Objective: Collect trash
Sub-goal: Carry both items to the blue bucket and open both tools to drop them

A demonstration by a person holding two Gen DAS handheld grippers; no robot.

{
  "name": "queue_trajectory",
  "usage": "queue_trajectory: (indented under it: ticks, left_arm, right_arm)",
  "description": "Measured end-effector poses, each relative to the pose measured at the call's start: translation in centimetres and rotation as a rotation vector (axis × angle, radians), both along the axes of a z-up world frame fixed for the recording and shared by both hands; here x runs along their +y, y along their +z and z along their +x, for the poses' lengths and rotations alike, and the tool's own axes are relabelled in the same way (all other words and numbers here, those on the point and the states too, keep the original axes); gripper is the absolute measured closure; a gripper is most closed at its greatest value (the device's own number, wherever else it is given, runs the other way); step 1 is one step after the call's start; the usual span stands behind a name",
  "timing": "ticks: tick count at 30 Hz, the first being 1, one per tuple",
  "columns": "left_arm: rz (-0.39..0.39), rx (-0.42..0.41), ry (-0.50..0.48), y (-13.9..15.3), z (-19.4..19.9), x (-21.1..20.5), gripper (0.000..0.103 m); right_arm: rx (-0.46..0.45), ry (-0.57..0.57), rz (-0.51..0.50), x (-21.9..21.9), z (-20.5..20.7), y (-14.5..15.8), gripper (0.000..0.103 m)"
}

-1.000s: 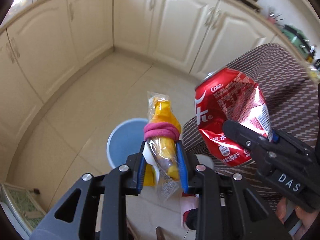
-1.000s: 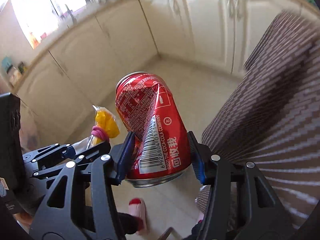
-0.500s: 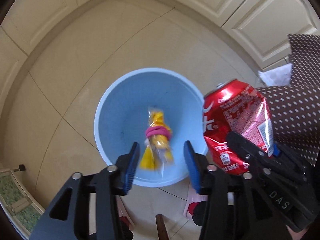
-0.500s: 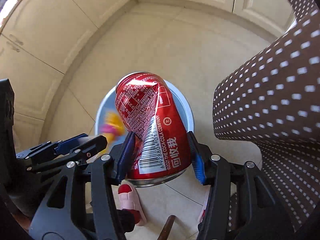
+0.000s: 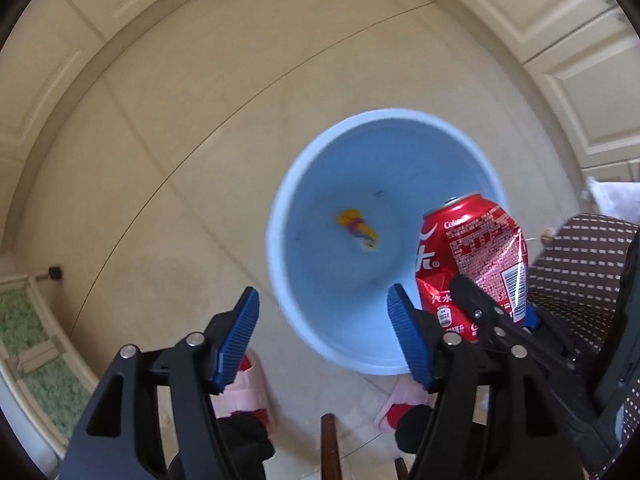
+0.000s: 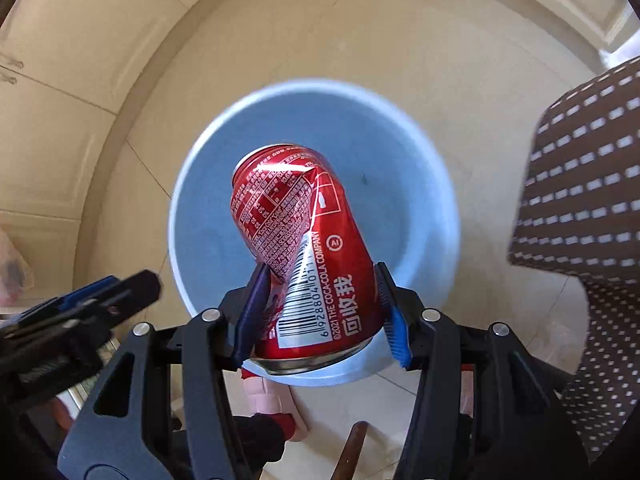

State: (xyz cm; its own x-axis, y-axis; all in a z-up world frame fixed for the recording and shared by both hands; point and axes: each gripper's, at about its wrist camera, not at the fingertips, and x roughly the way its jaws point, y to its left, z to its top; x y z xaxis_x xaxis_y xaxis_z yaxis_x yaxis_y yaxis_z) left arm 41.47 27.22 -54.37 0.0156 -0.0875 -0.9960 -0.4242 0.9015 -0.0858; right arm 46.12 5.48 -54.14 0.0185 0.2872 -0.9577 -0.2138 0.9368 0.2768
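Observation:
A light blue bin stands on the tiled floor below both grippers. On its bottom lies a yellow snack packet with a pink band. My left gripper hangs over the bin's near rim, its jaws opening with nothing between them. A dented red cola can hangs over the bin's mouth, with my right gripper shut on it. The left gripper also shows blurred at the lower left of the right wrist view.
Brown patterned cloth drapes down close on the bin's right. A person's pink slippers stand by the bin's near side, with a wooden stick between them. Cream cupboard doors ring the floor. A green mat lies at left.
Both grippers came down over the bin and tipped to look into it. The left gripper opened and the yellow packet dropped to the bin's bottom. The can stays gripped.

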Motion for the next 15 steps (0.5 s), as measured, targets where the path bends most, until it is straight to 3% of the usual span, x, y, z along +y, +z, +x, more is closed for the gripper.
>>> queue_trajectory:
  ticks: [8, 15]
  left_arm:
    - [-0.010, 0.080, 0.004, -1.5, -0.1, 0.5, 0.038]
    - [-0.008, 0.089, -0.006, -2.1, 0.2, 0.4, 0.038]
  right_arm:
    - [0.073, 0.006, -0.065, 1.8, -0.4, -4.5, 0.051]
    - [0.044, -0.010, -0.097, 2.5, 0.1, -4.1, 0.050]
